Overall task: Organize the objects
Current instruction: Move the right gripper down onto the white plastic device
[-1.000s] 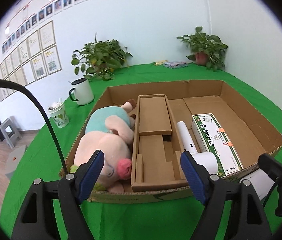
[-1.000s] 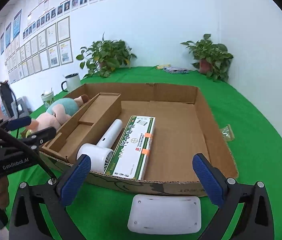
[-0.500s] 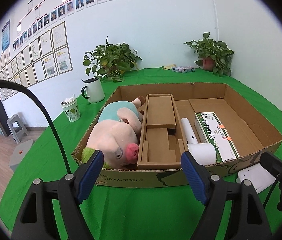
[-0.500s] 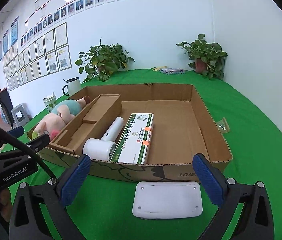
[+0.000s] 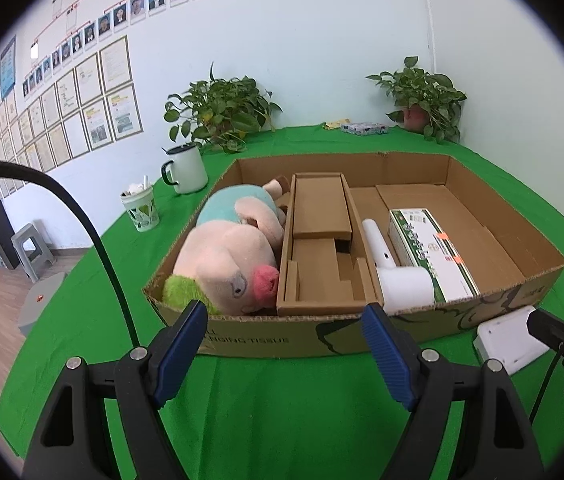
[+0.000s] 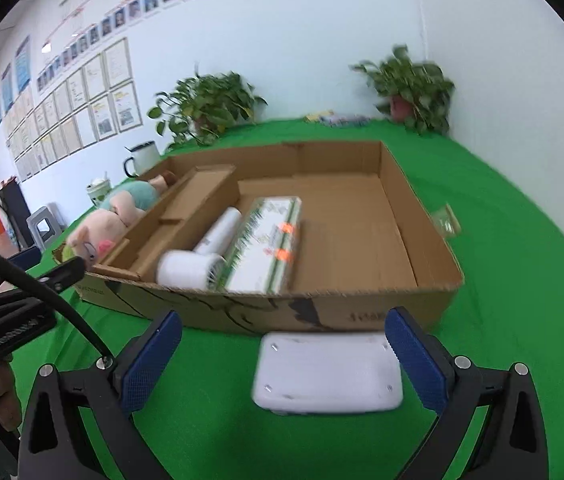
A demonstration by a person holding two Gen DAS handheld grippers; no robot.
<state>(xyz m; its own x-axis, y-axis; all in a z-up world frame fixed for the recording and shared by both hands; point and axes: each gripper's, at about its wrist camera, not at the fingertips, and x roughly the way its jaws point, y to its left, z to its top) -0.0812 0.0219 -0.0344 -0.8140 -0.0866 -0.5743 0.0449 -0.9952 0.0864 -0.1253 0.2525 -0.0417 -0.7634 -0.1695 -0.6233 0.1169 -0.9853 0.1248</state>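
Matt corrugated cardboard box (image 5: 266, 338); fuzzy plush pig (image 5: 226, 256); green cloth table cover (image 5: 282, 408).

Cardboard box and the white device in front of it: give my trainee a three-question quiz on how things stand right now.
1. True or false: the plush pig lies outside the cardboard box.
2. The white device lies: A) inside the box, B) on the green cloth before the box's front wall, C) in the right gripper's grip.
3. Fill in: between the brown cardboard insert and the green-and-white carton lies the white ____.

Key: 1 false; 2 B; 3 hair dryer.
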